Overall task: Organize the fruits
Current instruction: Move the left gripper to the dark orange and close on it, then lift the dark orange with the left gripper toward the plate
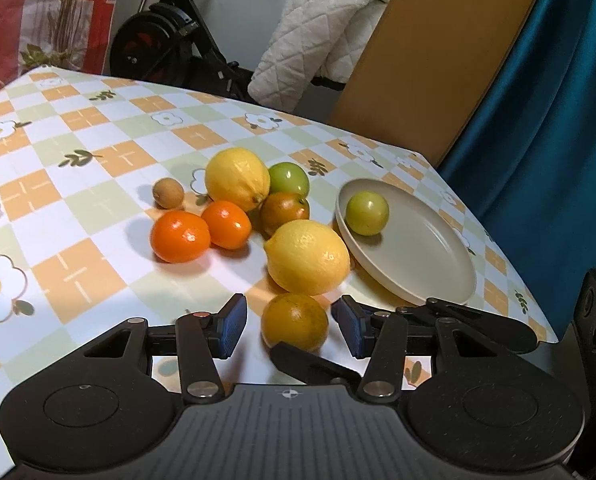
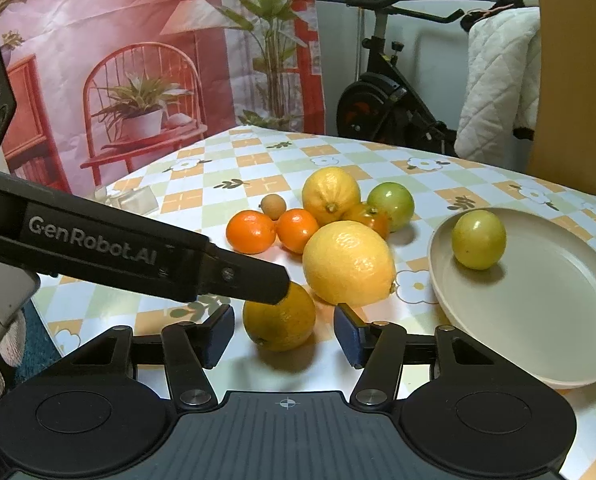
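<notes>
The bench carries a checked cloth with flower prints. A cluster of fruit lies near its middle, and a beige plate sits just right of the cluster.

Fruit positions:
- One green fruit rests inside the plate, near its far left rim.
- The near lemon lies beside the plate's left edge.
- The far lemon lies behind it, with a second green fruit to its right.
- A dark orange-brown fruit sits between the two lemons.
- Two small oranges lie side by side left of the lemons.
- A small brown round fruit lies behind the oranges.
- A dull yellow-orange citrus lies nearest, apart from the cluster.

Left gripper: fingers open, standing to either side of the dull citrus; no pad contact is visible.

Right gripper: fingers open, also flanking the dull citrus, with gaps on both sides. One black finger of the left gripper crosses the right wrist view and ends against the top left of that citrus.
</notes>
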Available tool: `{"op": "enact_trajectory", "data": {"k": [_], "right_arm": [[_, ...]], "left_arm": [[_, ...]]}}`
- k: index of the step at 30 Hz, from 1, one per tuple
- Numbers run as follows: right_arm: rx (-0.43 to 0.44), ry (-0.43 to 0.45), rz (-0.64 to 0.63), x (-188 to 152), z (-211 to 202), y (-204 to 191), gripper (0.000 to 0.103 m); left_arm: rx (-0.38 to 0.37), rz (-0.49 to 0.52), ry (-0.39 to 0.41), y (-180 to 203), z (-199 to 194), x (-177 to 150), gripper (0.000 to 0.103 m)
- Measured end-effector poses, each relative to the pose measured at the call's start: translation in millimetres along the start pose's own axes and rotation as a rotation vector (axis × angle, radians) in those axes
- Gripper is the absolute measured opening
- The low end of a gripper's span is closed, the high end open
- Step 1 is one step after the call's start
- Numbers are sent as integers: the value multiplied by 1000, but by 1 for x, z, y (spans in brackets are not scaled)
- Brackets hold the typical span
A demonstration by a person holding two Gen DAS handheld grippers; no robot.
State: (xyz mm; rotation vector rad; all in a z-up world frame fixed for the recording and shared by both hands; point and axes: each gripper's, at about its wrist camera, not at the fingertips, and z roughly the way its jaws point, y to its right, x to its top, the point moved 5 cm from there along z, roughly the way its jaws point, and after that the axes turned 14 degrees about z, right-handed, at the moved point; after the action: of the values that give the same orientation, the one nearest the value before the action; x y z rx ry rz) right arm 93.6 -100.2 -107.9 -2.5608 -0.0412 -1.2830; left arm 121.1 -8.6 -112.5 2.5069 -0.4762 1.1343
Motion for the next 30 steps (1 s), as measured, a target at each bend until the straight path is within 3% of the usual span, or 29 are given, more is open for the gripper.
{"op": "enact_trajectory", "data": {"k": [12, 18, 23, 30], "right_arm": [[4, -6, 8, -4, 8, 1, 47], [4, -8, 11, -5, 11, 1, 41], [5, -9, 12, -5, 11, 2, 39], [12, 1, 12, -3, 8, 2, 39]], "left_arm": [[4, -14, -36, -1, 15, -7, 53], [-14, 1, -60, 4, 23, -8, 51], [-9, 16, -56, 7, 24, -8, 45], [-10, 11, -38, 9, 18, -7, 45]]}}
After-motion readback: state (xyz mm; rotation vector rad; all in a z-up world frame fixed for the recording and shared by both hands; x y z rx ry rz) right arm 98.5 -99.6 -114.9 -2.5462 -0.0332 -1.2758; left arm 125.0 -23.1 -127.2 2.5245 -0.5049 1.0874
